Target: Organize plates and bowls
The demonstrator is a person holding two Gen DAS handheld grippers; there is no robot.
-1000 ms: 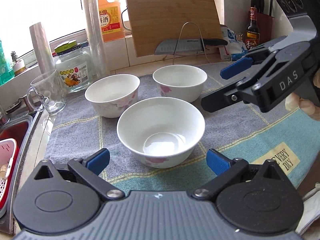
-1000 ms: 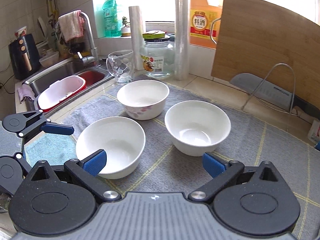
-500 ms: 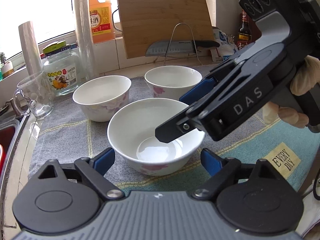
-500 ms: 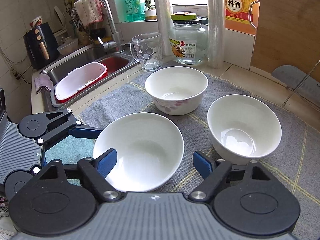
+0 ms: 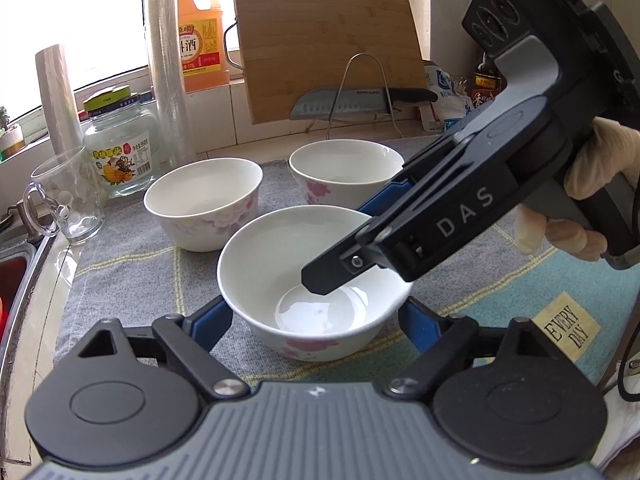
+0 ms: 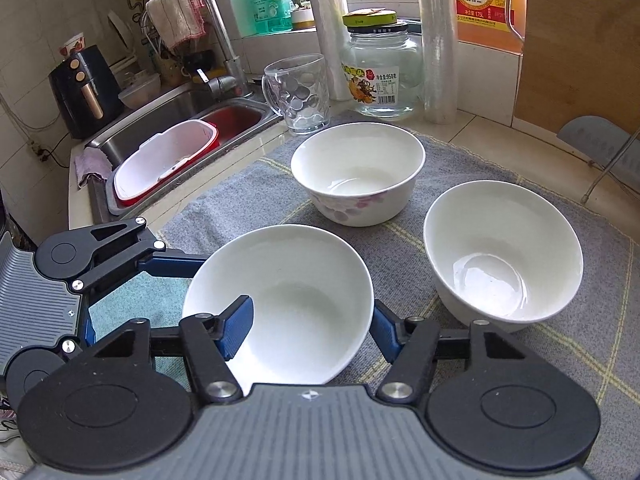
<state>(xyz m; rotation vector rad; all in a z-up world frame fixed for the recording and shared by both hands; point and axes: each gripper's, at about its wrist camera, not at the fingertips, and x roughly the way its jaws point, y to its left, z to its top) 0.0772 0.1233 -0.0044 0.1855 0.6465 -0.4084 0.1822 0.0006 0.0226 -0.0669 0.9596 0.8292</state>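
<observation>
**Right tongs straddling the rim of the nearest bowl**

I have three white ceramic bowls with pink floral print standing upright on the grey checked cloth (image 6: 460, 168) that covers the desk. The nearest bowl (image 5: 316, 280) sits between my two tools; the back-left bowl (image 5: 202, 204) and the back-right bowl (image 5: 346, 172) stand just behind it, apart from each other and from the nearest one. All three rest open side up, so I judge they are laid out for nesting into one stack.

My right tongs (image 6: 310, 322) are open and straddle the near wall of the nearest bowl: the left blue pad (image 6: 236, 326) lies inside the bowl, the right pad outside the rim. No squeeze on the wall is visible yet. In the left wrist view, the right tool comes in from the right and slopes downward, its black finger tip low over the bowl's floor, with my gloved right hand (image 5: 588, 184) around the handle behind it. This angle suits a rim pinch ahead of a lift.

My left tongs (image 5: 316, 320) are open as well, one blue pad on each side of the bowl's base, low and level above the cloth. Whether they touch the bowl I cannot tell. I judge they are placed to steady it.
</observation>
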